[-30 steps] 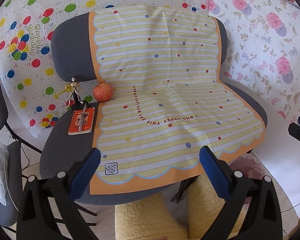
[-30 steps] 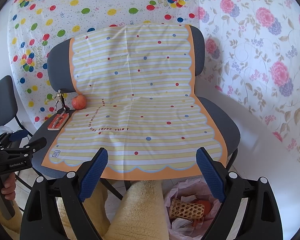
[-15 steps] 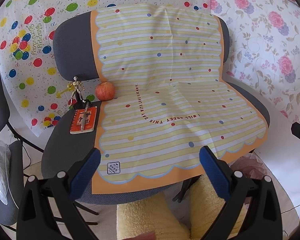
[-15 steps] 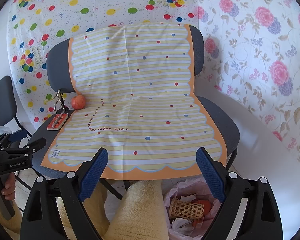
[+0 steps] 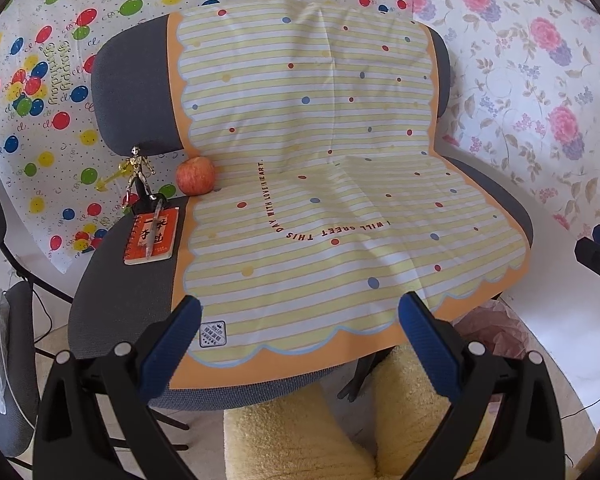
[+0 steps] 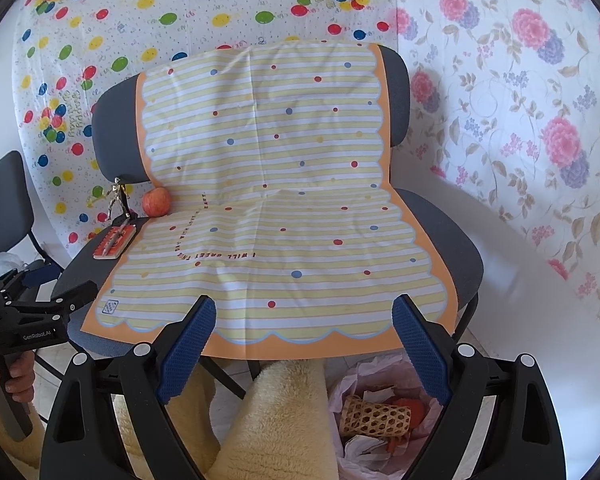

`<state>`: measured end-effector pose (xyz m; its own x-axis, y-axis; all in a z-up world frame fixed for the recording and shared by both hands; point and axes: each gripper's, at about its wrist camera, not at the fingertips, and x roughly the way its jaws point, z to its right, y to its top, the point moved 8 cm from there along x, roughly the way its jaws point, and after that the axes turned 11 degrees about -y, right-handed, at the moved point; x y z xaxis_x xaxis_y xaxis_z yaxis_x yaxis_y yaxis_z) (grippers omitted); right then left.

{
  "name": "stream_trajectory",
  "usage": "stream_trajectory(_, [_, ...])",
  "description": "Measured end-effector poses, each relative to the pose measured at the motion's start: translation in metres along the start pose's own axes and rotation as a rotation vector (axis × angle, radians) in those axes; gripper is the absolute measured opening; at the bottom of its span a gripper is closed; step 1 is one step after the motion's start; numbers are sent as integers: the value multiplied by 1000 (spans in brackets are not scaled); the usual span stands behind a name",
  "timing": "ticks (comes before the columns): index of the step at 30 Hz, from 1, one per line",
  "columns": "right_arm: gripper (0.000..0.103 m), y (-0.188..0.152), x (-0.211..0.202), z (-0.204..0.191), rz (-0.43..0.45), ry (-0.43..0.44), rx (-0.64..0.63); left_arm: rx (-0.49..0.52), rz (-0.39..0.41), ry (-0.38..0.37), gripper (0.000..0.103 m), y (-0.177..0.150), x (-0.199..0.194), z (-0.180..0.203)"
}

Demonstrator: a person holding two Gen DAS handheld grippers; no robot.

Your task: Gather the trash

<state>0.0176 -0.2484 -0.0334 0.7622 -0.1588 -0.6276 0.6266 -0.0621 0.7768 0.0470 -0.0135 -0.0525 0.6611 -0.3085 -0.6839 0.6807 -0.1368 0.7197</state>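
A pink trash bag [image 6: 380, 412] lies open on the floor under the chair's front right corner. It holds a woven tube [image 6: 374, 420], orange scraps and paper. Only its rim [image 5: 496, 328] shows in the left wrist view. My right gripper [image 6: 304, 348] is open and empty, above the bag and in front of the seat. My left gripper [image 5: 300, 344] is open and empty too, at the seat's front edge. On the seat's left part stand an apple [image 5: 195, 175], a gold figurine [image 5: 138, 176] and an orange notebook [image 5: 152, 236] with a pen on it.
A grey chair [image 5: 116, 292] carries a yellow striped sheet [image 5: 320, 160] over its back and seat. Fluffy yellow fabric [image 6: 276, 420] fills the space below both grippers. Patterned sheets cover the wall behind. A second chair [image 5: 16, 320] stands at the left.
The left wrist view has drifted slightly, so the chair sits a little differently in it. The right wrist view is almost unchanged. Both grippers stay open.
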Motion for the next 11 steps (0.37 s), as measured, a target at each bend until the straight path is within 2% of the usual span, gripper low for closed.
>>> stream_trajectory(3, [89,-1,16,1,-23,-5,7,12,4,7,96,2,6,-1])
stream_trajectory(6, [90,3,45,3,-45,-13,-12,-20,-48,-5,96,1,22,-7])
stream_trajectory(11, [90,28,125,25,-80,-39,-19,-77,-88,17,96,4,53,-25])
